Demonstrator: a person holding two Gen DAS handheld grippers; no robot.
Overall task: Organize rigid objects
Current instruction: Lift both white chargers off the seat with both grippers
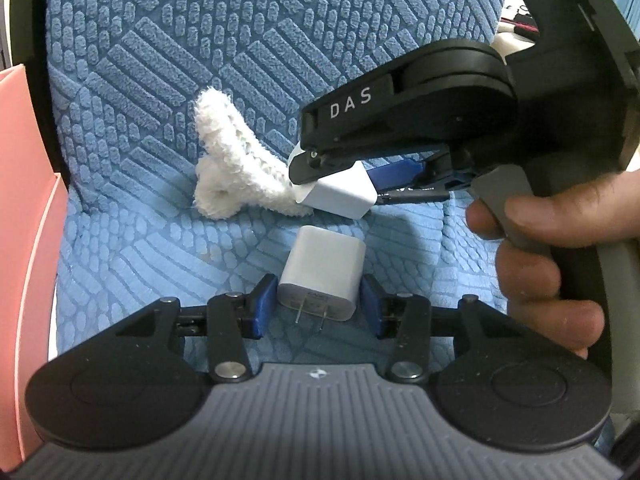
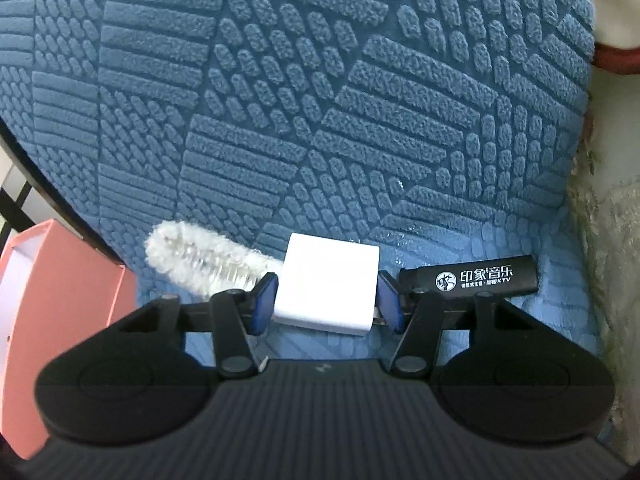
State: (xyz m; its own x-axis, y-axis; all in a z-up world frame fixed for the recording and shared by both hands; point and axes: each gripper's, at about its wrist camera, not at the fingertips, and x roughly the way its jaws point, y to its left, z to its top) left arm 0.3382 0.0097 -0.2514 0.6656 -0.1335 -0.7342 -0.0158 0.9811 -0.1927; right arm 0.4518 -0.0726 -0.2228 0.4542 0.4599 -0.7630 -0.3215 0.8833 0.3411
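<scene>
- While both tools sit low over the blue cushion (image 1: pixel 160 92), we take the fluffy white brush (image 1: pixel 230 160) as our landmark.
- Our left gripper (image 1: pixel 318 304) has a white plug (image 1: pixel 320 276) between its jaws; this plug lies on the cushion just nearer to us than the brush, prongs pointing back toward the camera, its long axis running straight along the fingers.
- The blue pads stand close on both sides of that plug, but a thin gap seems to show on the right side, so we cannot tell whether they grip it yet.
- Our right gripper (image 2: pixel 326 300) has a second white plug (image 2: pixel 328 292) between its jaws, right beside the brush's end, touching it as seen from the left camera.
- Its pads (image 2: pixel 264 300) look pressed on both flanks, so we judge this plug held, tilted with one edge off the cushion.
- A black lighter (image 2: pixel 472 278) lies just beyond the right plug, on the side away from the brush.
- A pink box (image 2: pixel 60 308) stands on the brush's far side, well apart from both plugs; we judge it the likely place to put them.
- Each plug is nearest the hand already around it, so neither needs to cross over.
</scene>
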